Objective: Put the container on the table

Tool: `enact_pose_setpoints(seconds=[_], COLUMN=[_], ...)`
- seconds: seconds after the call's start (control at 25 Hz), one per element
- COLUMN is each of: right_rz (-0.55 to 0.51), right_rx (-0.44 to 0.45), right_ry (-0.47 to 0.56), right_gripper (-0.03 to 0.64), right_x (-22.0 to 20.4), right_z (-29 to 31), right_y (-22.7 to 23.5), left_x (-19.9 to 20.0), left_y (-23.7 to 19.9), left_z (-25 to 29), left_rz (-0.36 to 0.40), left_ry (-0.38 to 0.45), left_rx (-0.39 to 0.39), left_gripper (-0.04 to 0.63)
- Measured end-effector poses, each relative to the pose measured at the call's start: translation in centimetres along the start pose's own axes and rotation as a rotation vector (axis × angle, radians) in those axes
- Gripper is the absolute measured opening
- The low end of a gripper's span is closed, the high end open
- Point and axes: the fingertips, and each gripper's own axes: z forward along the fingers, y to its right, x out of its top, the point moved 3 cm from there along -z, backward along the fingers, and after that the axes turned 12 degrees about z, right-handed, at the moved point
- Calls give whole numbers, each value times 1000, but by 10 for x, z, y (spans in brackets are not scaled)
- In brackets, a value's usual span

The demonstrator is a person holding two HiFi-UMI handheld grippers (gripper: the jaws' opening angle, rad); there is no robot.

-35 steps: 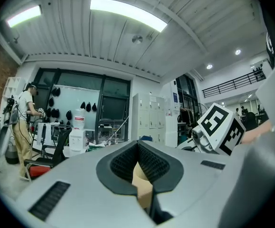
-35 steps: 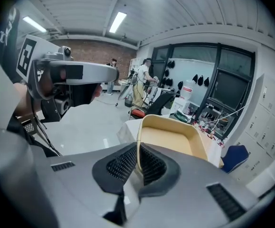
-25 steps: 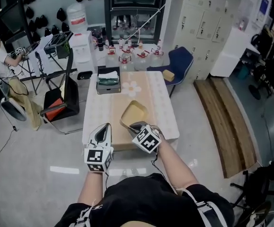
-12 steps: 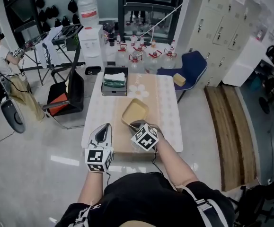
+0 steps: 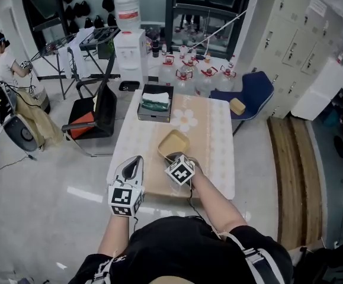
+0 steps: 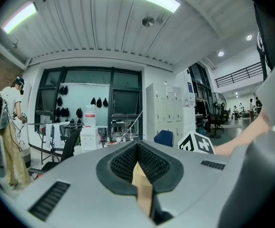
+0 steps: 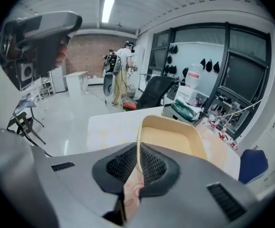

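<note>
Head view: pale-clothed worktop [image 5: 212,129], grey box [image 5: 155,102] at its far end, black chair [image 5: 97,108] to the left, blue chair [image 5: 251,93] to the right, lockers [image 5: 289,46] beyond. Tan container [image 5: 173,143] tilted over the worktop's near half, right claw [image 5: 172,157] at its near rim. Left claw [image 5: 135,160] off the near edge
Left gripper view: jaws pressed together, nothing held
Right gripper view: jaws clamped on the container's rim

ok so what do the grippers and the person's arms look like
The left gripper and right gripper are grey shells with black ribbed jaw pads, each carrying a white cube of black square markers. The person wears a black short-sleeved top.
</note>
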Motion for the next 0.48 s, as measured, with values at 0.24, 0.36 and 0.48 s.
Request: enact_pose_setpoints(seconds=[0.24,0.36,0.48], right_rz=[-18,-13,-2], right_rx=[-2,-2,2], right_ry=[-98,-149,-201], right_gripper=[32,32,32], right_x=[-24,-41,-57], right_z=[41,60,73], right_y=[2,1,1], left_x=[-4,-10,-14], left_y=[-10,-13,-17], left_z=[-1,-3,-6], left_rz=[25,55,53], left_ry=[-17,-34,-48], left_rx=[28,41,56], left_gripper=[11,11,11])
